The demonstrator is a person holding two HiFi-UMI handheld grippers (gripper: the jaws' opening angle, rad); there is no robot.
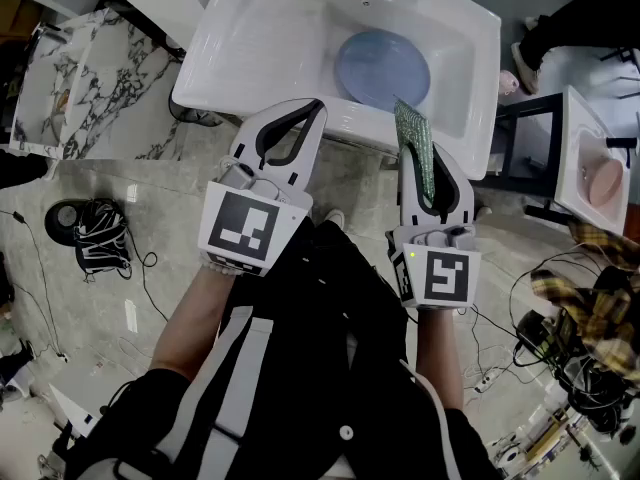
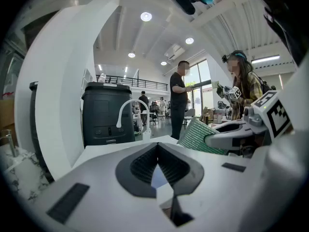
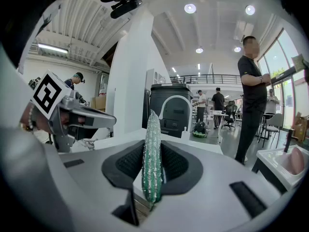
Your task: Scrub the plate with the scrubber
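Room: I see a big bright hall with round lights in the ceiling. Some people stand farther back.
Floor: The grey stone floor (image 1: 150, 218) is under me. A bundle of black cables (image 1: 90, 233) lies on it at the left.
Slab: A white slab with grey veins (image 1: 90, 78) sits to the left of the sink.
Sink: The big white sink (image 1: 250, 48) is right in front of me.
Plate: The round pale blue plate (image 1: 382, 70) lies flat in the sink bowl, over on the right side.
Scrubber: The flat green sparkly scrubber (image 1: 415, 148) stands up on its edge. Its top reaches over the near rim of the sink, close to the plate. I cannot tell if it touches the plate.
Right tongs: My right tongs (image 1: 432, 173) squeeze the scrubber tight from both sides.
Left tongs: My left tongs (image 1: 312, 108) are pressed together with nothing in them. They point at the near rim of the sink, apart from the scrubber.
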